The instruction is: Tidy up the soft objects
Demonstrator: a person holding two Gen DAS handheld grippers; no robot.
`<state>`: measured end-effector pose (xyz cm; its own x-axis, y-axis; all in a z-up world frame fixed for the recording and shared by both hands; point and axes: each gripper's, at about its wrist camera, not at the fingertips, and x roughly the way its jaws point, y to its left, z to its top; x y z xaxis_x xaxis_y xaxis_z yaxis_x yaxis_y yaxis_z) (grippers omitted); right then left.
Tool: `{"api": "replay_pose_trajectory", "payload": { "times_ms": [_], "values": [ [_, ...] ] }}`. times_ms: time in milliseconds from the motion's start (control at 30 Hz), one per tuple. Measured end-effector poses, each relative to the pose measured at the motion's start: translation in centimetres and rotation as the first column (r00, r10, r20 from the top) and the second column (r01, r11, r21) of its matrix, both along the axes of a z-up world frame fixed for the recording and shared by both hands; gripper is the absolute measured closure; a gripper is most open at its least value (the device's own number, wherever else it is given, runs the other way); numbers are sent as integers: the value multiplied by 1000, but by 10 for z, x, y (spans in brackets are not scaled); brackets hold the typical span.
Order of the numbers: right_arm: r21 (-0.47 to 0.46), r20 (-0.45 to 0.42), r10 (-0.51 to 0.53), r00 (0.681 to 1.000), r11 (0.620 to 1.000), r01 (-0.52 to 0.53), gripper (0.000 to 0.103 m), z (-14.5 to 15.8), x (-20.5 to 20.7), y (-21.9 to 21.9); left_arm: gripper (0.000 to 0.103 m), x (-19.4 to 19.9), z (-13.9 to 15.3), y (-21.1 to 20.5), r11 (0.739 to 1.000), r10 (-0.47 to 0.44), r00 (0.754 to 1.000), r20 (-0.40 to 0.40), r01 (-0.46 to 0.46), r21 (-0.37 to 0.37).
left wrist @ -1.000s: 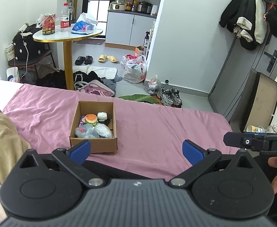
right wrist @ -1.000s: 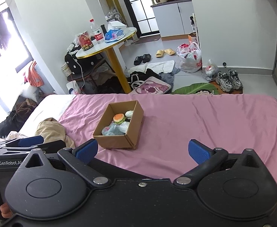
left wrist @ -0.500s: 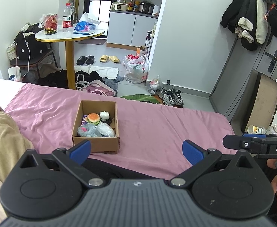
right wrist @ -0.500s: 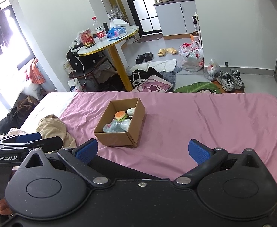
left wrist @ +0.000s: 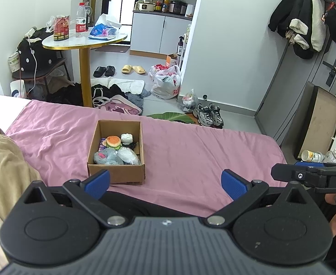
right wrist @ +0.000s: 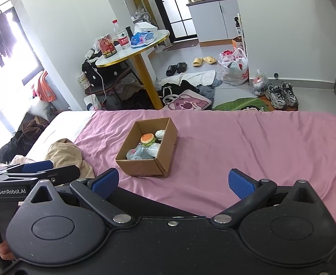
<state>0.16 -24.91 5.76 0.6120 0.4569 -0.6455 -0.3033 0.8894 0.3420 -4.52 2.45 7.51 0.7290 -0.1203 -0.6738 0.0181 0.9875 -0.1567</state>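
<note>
A brown cardboard box point(left wrist: 116, 173) point(right wrist: 145, 166) sits on the pink bedsheet point(left wrist: 191, 155) point(right wrist: 248, 142). Inside lie a burger-shaped squishy point(left wrist: 113, 141) point(right wrist: 147, 138), a white soft toy point(left wrist: 127, 137) point(right wrist: 160, 133), a blue-grey plush point(left wrist: 105, 157) point(right wrist: 137, 153) and a clear bag point(left wrist: 128, 157). My left gripper point(left wrist: 165, 182) hangs open just short of the box, nothing between its blue pads. My right gripper point(right wrist: 172, 183) is open too, empty, with the box ahead to the left. Each gripper shows at the edge of the other's view.
A beige cloth point(left wrist: 3, 162) point(right wrist: 69, 155) lies bunched on the bed to the left. Beyond the bed's far edge stand a round gold-legged table point(left wrist: 85, 43) point(right wrist: 133, 52), shoes point(left wrist: 209, 114), bags and clothes on the floor. A grey door point(left wrist: 310, 68) is at the right.
Both grippers have drifted slightly, so the box sits a little further right and nearer in each view. Both remain open and empty; the box's contents are unmoved.
</note>
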Motion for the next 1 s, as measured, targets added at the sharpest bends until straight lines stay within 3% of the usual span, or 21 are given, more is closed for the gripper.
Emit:
{"api": "replay_pose_trajectory", "payload": {
  "times_ms": [1000],
  "values": [
    [-51,-11,-2,1000,999,2,0,-4,-2,8,1,1,-5,5,1000,22,1000,5,-21,-13]
  ]
}}
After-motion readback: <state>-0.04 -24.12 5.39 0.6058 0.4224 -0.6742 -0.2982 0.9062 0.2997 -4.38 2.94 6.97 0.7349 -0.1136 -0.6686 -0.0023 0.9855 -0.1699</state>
